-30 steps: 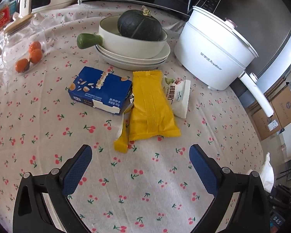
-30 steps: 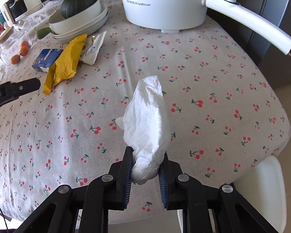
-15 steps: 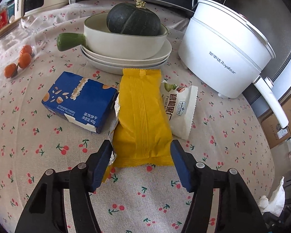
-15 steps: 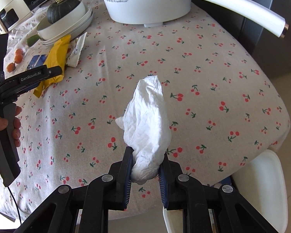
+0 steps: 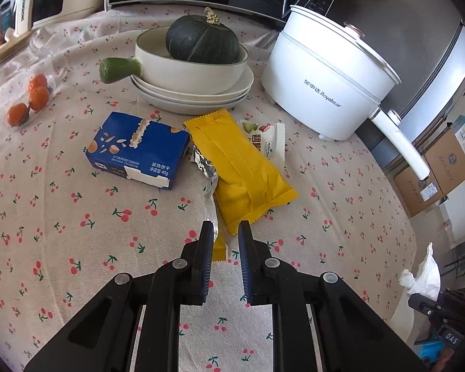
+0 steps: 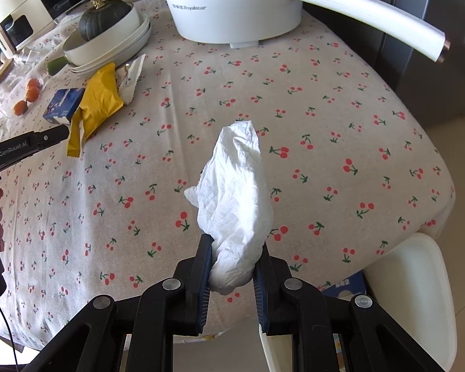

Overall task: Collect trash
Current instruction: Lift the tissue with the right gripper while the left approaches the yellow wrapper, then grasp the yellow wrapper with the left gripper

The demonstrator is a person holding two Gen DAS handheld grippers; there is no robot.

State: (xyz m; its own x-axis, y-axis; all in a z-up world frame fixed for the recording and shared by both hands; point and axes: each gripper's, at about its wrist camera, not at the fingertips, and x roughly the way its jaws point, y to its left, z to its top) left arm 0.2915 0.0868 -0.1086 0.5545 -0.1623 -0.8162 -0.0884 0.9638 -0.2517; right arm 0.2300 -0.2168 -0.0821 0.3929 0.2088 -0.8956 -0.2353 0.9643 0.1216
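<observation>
Crumpled white tissue, soft and creased, sits clamped in my right tongs above the cherry-print cloth. My left tongs have just closed, pinching the thin torn yellow strip with its foil edge. Beyond lie the glossy yellow wrapper, blue biscuit box, small white packet, then stacked dishes holding a squash and the white cooker.

Cherry-print tablecloth, dark fridge behind

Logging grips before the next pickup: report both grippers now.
Left gripper: closed, yellow wrapper strip between jaws, grip unclear.
Right gripper: closed on white tissue.
</observation>
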